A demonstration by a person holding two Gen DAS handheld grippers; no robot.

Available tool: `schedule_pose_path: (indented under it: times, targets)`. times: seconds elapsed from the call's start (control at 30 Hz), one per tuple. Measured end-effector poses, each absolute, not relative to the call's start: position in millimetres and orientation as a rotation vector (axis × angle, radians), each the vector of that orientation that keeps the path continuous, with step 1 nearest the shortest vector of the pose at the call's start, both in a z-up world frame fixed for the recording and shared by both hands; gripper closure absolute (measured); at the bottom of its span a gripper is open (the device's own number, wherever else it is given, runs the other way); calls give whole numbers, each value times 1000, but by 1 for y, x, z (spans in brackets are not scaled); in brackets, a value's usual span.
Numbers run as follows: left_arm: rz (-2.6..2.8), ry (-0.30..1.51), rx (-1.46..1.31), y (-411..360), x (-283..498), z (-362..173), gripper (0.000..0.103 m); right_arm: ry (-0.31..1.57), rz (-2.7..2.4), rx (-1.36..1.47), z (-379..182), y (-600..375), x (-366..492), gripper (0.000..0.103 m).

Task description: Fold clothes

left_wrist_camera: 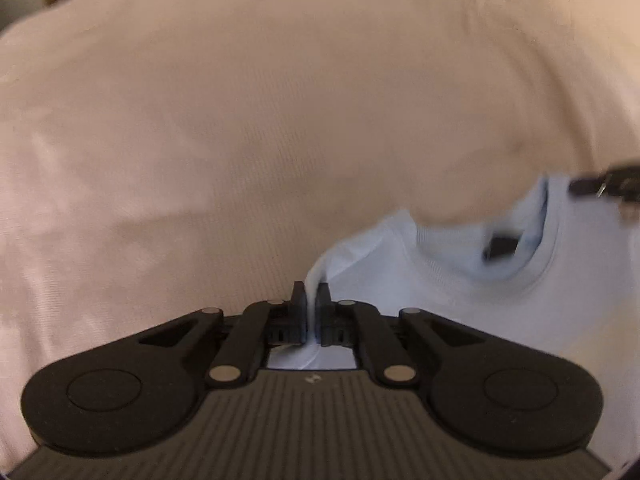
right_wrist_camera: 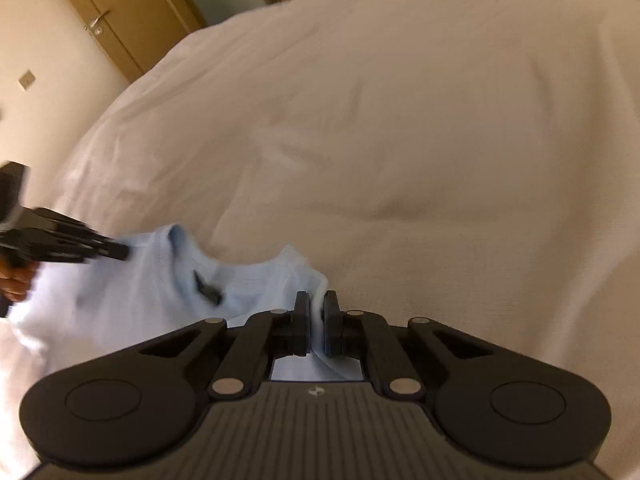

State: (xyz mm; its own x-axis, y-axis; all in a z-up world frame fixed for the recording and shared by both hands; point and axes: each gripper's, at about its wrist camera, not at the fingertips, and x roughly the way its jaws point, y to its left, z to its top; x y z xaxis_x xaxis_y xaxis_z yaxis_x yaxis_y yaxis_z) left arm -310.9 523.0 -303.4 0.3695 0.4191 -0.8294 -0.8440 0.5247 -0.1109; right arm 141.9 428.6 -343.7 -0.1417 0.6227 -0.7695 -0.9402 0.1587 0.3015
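Observation:
A light blue T-shirt lies on a white bed, collar up, with a dark label inside the neck. My left gripper is shut on the shirt's left shoulder edge. My right gripper is shut on the other shoulder edge of the same shirt. The right gripper shows at the right edge of the left wrist view. The left gripper shows at the left of the right wrist view. Both views are blurred by motion.
The white bedsheet fills most of both views, with soft creases. A wooden door with a metal handle and a wall switch stand beyond the bed's far left edge.

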Motion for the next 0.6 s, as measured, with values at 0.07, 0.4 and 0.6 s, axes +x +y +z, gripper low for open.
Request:
schedule_pose_path:
  times: [0.07, 0.4, 0.6]
  targets:
    - [928, 831, -550, 517, -312, -311, 98, 937, 1379, -434, -354, 432, 139, 99]
    - [1138, 907, -527, 506, -316, -309, 68, 733, 991, -542, -364, 438, 106, 26]
    - [1032, 852, -688, 439, -363, -271, 90, 924, 999, -245, -316, 329, 108, 35]
